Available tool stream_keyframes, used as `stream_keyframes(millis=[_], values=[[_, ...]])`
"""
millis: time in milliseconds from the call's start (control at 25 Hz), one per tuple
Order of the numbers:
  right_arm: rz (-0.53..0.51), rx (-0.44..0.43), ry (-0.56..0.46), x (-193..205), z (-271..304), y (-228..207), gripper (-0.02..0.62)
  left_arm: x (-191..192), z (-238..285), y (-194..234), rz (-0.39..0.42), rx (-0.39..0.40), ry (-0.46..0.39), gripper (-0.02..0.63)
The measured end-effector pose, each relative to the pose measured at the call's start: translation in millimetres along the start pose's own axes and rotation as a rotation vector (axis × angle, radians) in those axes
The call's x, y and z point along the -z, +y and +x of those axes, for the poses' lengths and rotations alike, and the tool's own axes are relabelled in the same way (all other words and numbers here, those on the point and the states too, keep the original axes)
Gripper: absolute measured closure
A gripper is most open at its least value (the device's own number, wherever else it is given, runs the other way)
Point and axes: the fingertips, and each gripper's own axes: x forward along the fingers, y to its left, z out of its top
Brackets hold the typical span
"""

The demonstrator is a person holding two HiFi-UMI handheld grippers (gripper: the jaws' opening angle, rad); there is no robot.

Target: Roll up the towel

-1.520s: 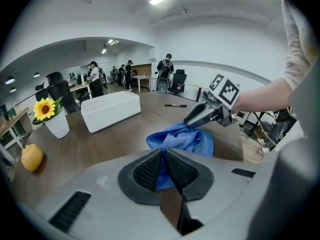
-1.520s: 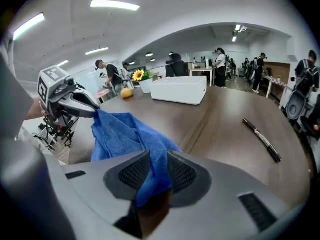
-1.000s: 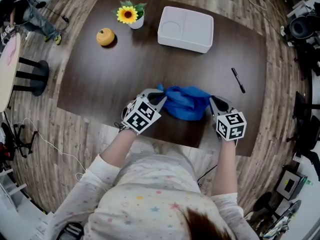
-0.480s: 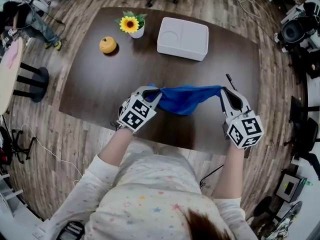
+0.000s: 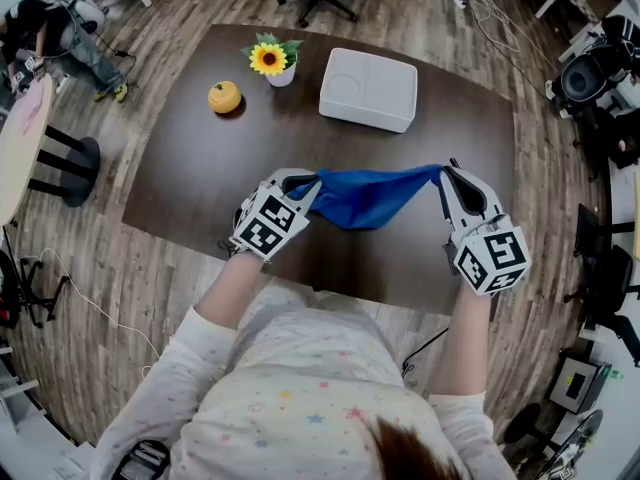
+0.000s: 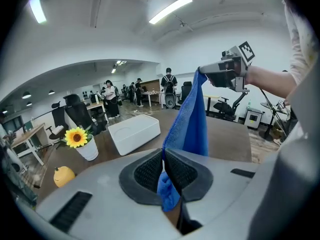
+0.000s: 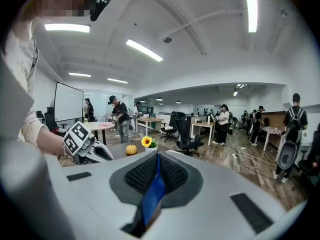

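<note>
Towel (image 5: 365,196) corners pinched, hidden between fingers (image 6: 147,173)

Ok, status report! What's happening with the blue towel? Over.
Left gripper and right gripper both shut on towel ends. Towel stretched between them, unrolled. Nothing in the way.

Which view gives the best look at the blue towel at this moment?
The head view: the whole towel hangs stretched between the left hand-held gripper and the right hand-held gripper. The left gripper view shows one pinched corner and a hanging stretch; the right gripper view only a thin pinched edge.
</note>
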Motion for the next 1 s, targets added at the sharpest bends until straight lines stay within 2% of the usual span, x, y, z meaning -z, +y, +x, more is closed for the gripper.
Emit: stream_keyframes(millis=[160,480,640,800,1000], values=[[-0.025,0.008,-0.039,-22.3,-1.1,-3.9,0.583,-31.2,-15.7,32.3,0.012,-0.067,-0.052,0.584],[-0.129,0.024,-0.128,-87.9,-0.9,-4.7,0.583,-110.9,-64.2,103.3,-0.007,-0.216,-0.219,0.586],[-0.175,0.045,-0.185,-121.1,-9.4,-1.0,0.583,-146.6,-98.7,120.6,-0.021,-0.273,-0.316,0.586],[-0.239,0.076,-0.249,-153.3,-21.0,0.9,0.583,-186.3,-129.6,129.0,0.014,-0.316,-0.404,0.586],[-0.287,0.114,-0.269,-186.2,-22.7,-8.7,0.583,-226.9,-147.3,143.9,0.046,-0.345,-0.463,0.586]])
